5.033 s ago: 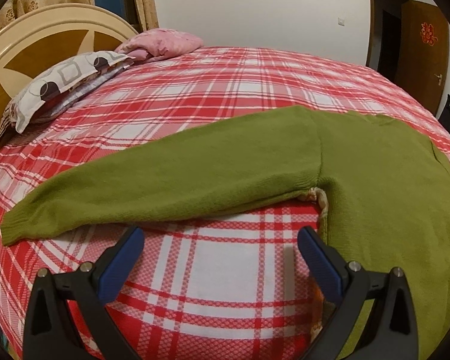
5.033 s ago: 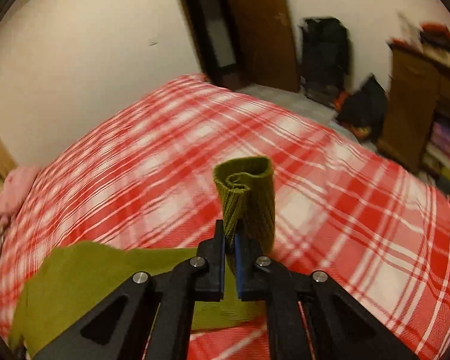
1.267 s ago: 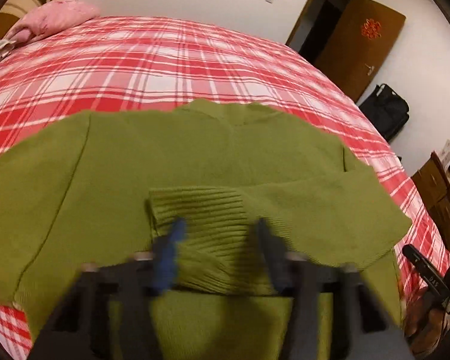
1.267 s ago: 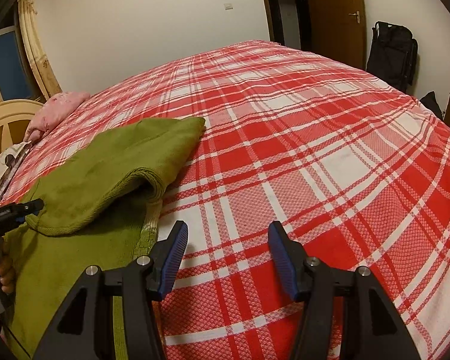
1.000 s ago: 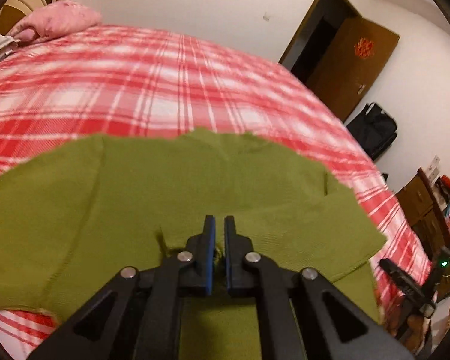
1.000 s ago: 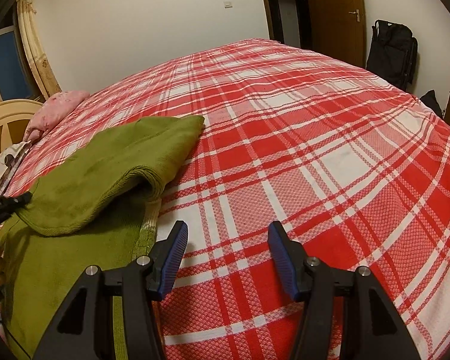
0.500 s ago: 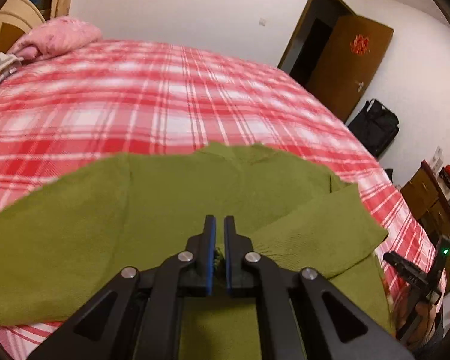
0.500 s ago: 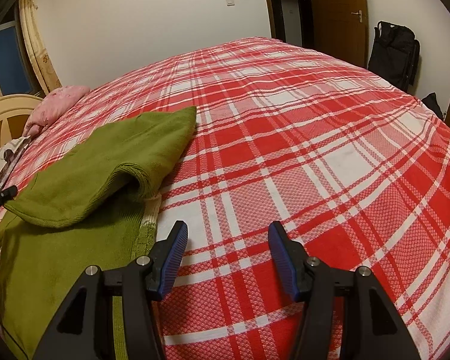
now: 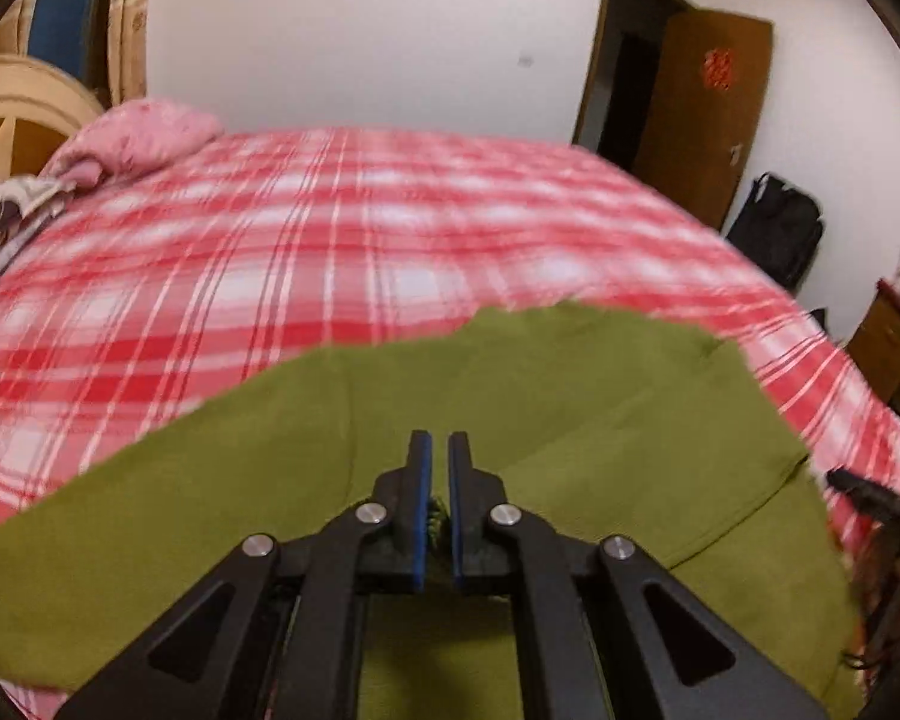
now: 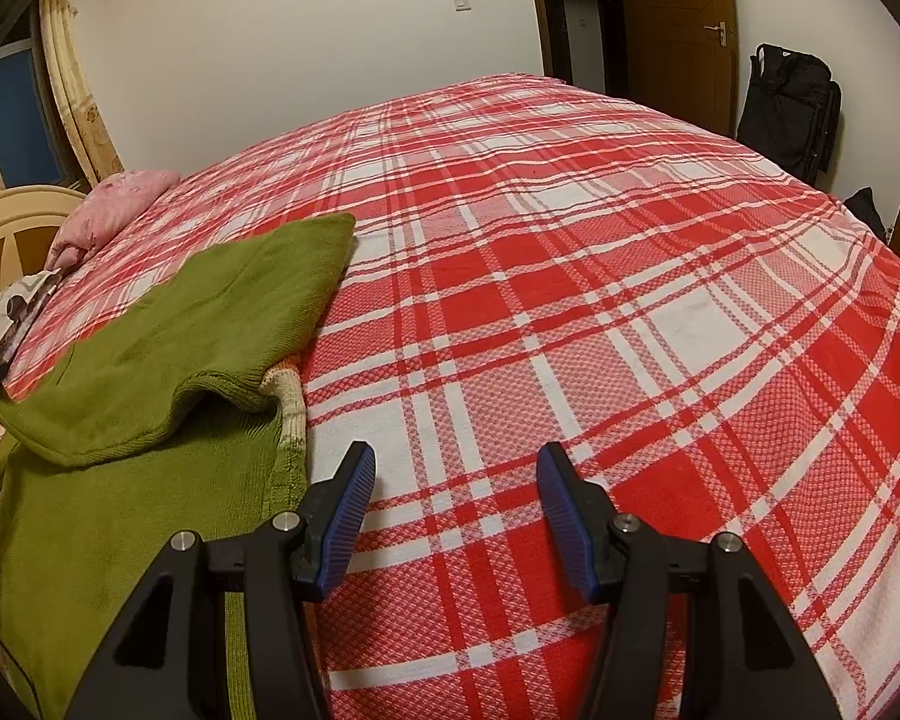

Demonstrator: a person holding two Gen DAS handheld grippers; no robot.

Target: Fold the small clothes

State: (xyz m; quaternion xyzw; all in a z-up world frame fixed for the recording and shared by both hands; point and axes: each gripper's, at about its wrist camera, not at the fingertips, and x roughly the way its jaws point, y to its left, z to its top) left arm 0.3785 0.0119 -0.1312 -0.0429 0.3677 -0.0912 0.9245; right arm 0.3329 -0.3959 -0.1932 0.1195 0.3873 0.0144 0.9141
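While the left gripper (image 9: 439, 450) pinches the green sweater's (image 9: 306, 438) sleeve cuff, fingers nearly shut, the right gripper (image 10: 456, 474) hovers wide over the plaid bed (image 10: 630, 276); next, lay the sleeve toward 12 o'clock

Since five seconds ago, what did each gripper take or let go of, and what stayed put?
The right gripper let go of the sweater cuff after laying that sleeve across the body, and now hovers open over the bedspread. The left gripper, open then, shut on the sweater and is lifting it. The pink pillow has not moved.
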